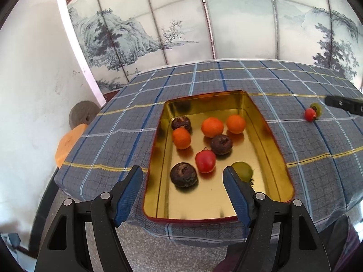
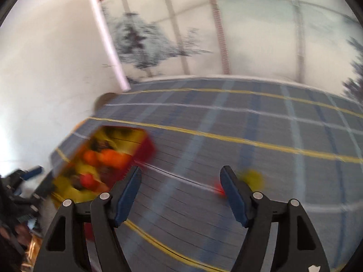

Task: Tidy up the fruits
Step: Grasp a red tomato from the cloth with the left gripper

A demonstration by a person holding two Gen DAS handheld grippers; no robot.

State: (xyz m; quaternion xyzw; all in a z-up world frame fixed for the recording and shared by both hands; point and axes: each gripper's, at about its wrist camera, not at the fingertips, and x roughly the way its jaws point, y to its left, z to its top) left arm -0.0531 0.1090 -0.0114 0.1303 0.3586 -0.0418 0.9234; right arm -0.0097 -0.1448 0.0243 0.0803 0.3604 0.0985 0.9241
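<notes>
A gold tin tray (image 1: 270,149) with a red rim lies on the plaid tablecloth. It holds three orange fruits (image 1: 212,127), three dark brown fruits (image 1: 221,144), a red fruit (image 1: 205,161) and a green fruit (image 1: 243,170). My left gripper (image 1: 182,176) is open and empty above the tray's near end. A red fruit (image 1: 310,114) and a green fruit (image 1: 317,108) lie on the cloth at the right. The right wrist view is blurred: my right gripper (image 2: 180,176) is open and empty, with the red fruit (image 2: 218,188) and green fruit (image 2: 253,179) beside its right finger. The tray (image 2: 145,149) is at its left.
The right gripper's black tip (image 1: 344,105) shows at the left wrist view's right edge, near the two loose fruits. A painted landscape screen (image 1: 181,22) stands behind the table. An orange stool (image 1: 68,142) sits at the table's left. The table's near edge (image 1: 204,231) is under my left gripper.
</notes>
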